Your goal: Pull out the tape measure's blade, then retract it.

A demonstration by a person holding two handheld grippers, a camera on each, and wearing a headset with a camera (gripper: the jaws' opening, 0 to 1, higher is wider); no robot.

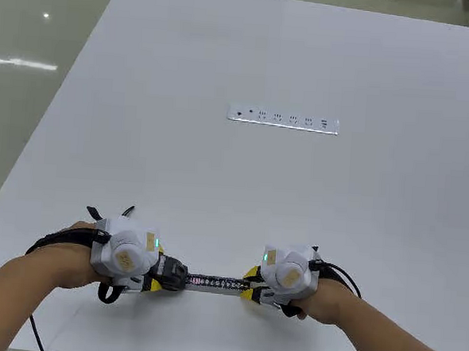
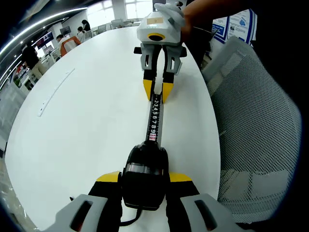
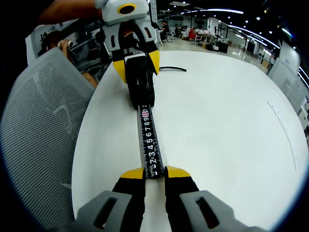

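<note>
White and broad, the tabletop [image 1: 312,204] stretches away from the person, with an open office and a few people far behind it in the two gripper views. A white power strip [image 1: 283,119] lies flat on it, well apart from the work.

Close to the near edge, the left hand-held gripper [image 1: 156,282] is clamped on the black tape measure [image 1: 173,274]. Its yellow-tipped jaws press on either side of the case, and in the left gripper view the case sits squarely between them. The blade [image 1: 216,283] is drawn out of the case to the person's right, low over the tabletop and roughly level. Whether it touches the surface I cannot tell.

The right hand-held gripper [image 1: 251,285] faces the left one and is closed narrow on the free end of the blade. In the right gripper view its yellow tips meet at the blade's lowest printed numbers, and the numbers climb toward the case. The two hand-held grippers stand near each other, joined by this short run of blade.

A grey mesh chair [image 2: 251,121] stands just off the tabletop's edge beside the person. A black cable [image 3: 172,69] lies on the tabletop behind the left hand-held gripper.
</note>
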